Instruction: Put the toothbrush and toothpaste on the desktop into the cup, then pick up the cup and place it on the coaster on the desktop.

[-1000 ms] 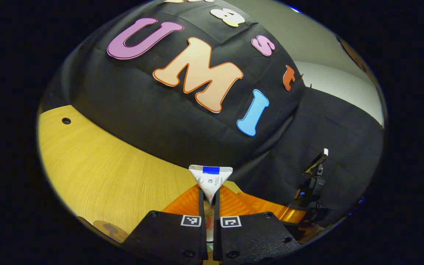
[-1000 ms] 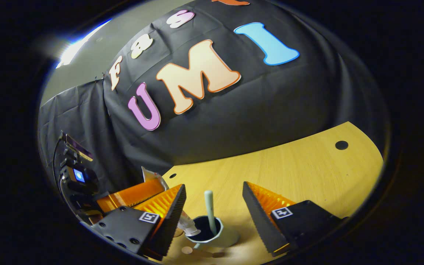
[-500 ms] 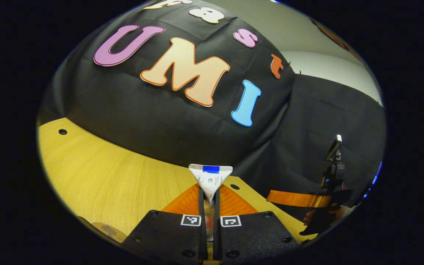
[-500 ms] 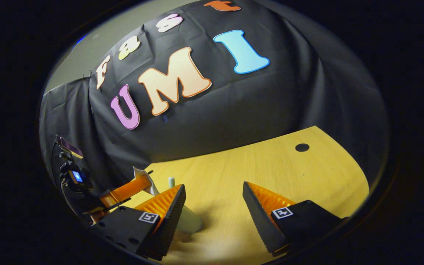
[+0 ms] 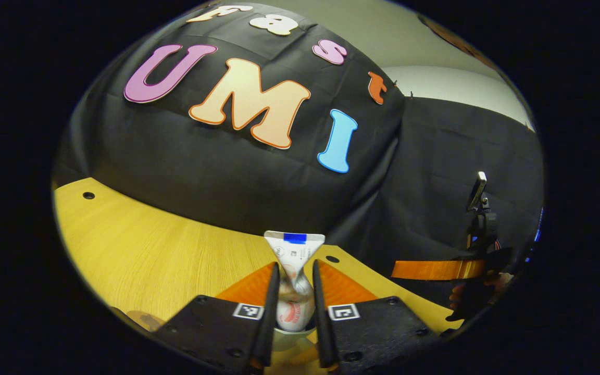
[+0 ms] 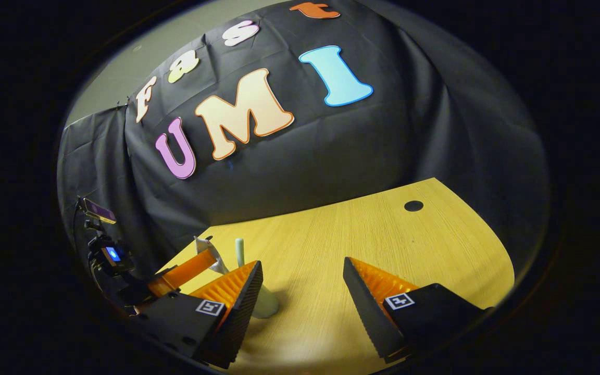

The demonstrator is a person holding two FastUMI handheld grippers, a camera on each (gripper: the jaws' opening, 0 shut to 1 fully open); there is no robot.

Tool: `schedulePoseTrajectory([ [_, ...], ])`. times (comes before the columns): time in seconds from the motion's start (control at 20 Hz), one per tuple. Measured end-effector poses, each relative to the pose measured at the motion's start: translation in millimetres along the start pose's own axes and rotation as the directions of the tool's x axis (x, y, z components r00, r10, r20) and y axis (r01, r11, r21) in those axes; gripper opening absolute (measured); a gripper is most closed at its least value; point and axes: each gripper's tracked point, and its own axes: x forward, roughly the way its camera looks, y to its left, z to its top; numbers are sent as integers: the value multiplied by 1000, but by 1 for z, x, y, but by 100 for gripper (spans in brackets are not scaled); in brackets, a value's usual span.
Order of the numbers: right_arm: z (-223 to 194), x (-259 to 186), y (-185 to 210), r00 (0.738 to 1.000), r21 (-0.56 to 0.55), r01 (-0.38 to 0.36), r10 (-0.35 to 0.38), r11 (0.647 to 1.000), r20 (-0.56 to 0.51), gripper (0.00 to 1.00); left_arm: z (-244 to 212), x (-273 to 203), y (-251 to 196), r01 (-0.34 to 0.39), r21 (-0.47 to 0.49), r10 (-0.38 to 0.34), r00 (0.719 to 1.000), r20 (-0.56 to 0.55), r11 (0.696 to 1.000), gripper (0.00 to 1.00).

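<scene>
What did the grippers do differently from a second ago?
The left hand-held gripper opened its fingers, letting go of the toothpaste, which now stands in the cup. The right hand-held gripper backed away from the cup and stayed open. The toothbrush stayed in the cup.

A: Walls?
B: Black cloth draped behind the tabletop, creased; a pale plain wall above it at the right of the left gripper view.
A: Furniture?
B: One tabletop, yellow wood grain, round dark holes near its far edge. Dim light.
</scene>
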Motion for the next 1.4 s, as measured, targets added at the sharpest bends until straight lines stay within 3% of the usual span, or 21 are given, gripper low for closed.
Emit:
schedulePoseTrajectory([
  [0.1,-1,-4,3,1000,-2,-3,3,1000,-5,96,-8,-6,2,-29,28,29,999,-32,999,71],
  [0.25,-2,-9,9,1000,9,-12,12,1000,-16,96,-20,-19,9,-69,81,76,993,-94,994,77],
  [0.3,-3,-10,11,1000,11,-13,13,1000,-21,96,-21,-25,8,-81,78,89,991,-104,994,84],
  [0.85,-9,-32,46,992,7,-56,56,998,-113,95,20,-80,24,-208,68,214,972,-100,976,88],
  [1.15,-35,-22,88,968,-30,-107,97,994,-232,98,19,-150,70,-374,132,392,906,-160,918,89],
  [1.4,-79,-1,117,919,-90,-124,81,988,-385,98,17,-195,118,-501,120,515,837,-185,857,93],
])
